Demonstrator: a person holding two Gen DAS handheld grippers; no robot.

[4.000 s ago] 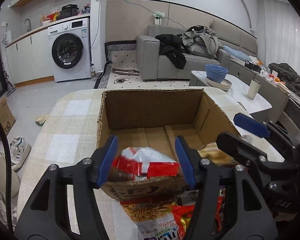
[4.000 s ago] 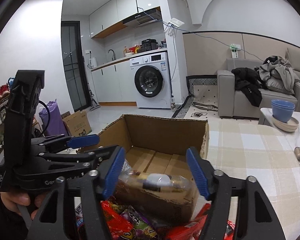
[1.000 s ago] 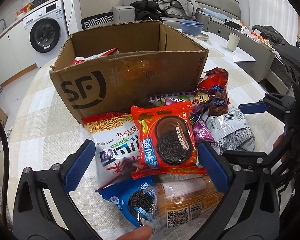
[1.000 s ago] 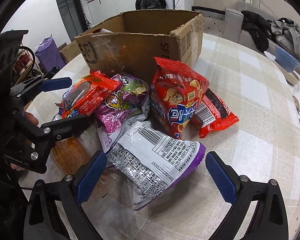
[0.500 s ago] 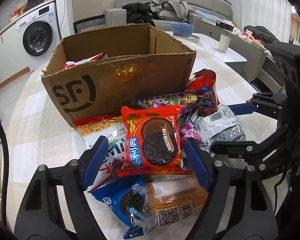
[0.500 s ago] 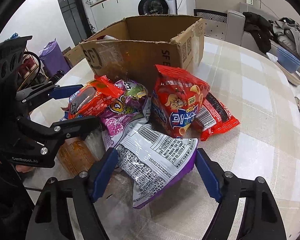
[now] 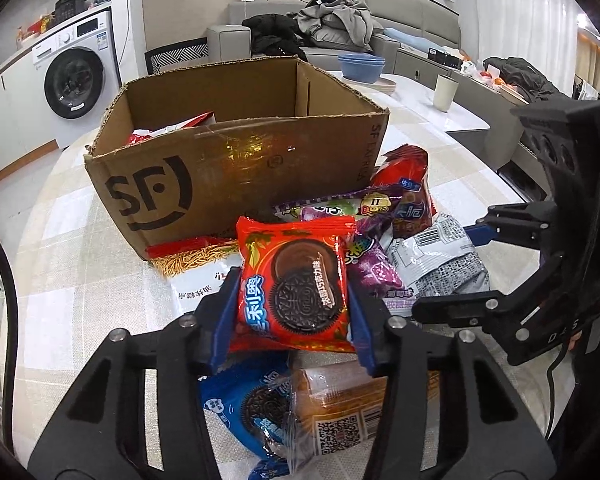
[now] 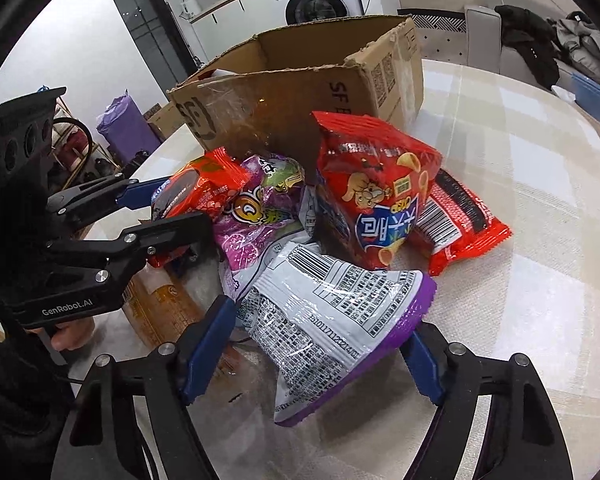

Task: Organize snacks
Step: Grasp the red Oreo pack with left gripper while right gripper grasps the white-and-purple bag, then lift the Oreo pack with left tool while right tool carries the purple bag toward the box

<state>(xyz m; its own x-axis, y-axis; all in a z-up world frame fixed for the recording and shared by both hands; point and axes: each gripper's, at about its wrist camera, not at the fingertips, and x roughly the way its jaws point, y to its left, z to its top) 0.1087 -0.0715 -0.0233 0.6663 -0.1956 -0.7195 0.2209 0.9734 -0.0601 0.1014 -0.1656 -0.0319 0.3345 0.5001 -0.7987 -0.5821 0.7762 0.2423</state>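
A checked table [image 8: 540, 208] is seen carrying an open cardboard box [image 7: 236, 176], printed with a black logo on its near wall, with a red packet visible inside at its left corner. A heap of snack packets is spread just in front of the box. A tall red chip bag [image 8: 376, 192] is propped upright against the box front, with a flat red packet [image 8: 464, 220] lying beside it. A white and purple bag [image 8: 332, 320], barcode side up, is bracketed by the right gripper [image 8: 320, 348], whose blue pads are set against its two edges; a firm hold cannot be confirmed. A red cookie packet [image 7: 296, 284] is pinched between the narrowed pads of the left gripper [image 7: 292, 320], above a blue cookie packet [image 7: 256, 404] and a clear-wrapped orange bar [image 7: 348, 412]. Purple candy bags [image 7: 364, 248] are wedged in the middle of the heap.
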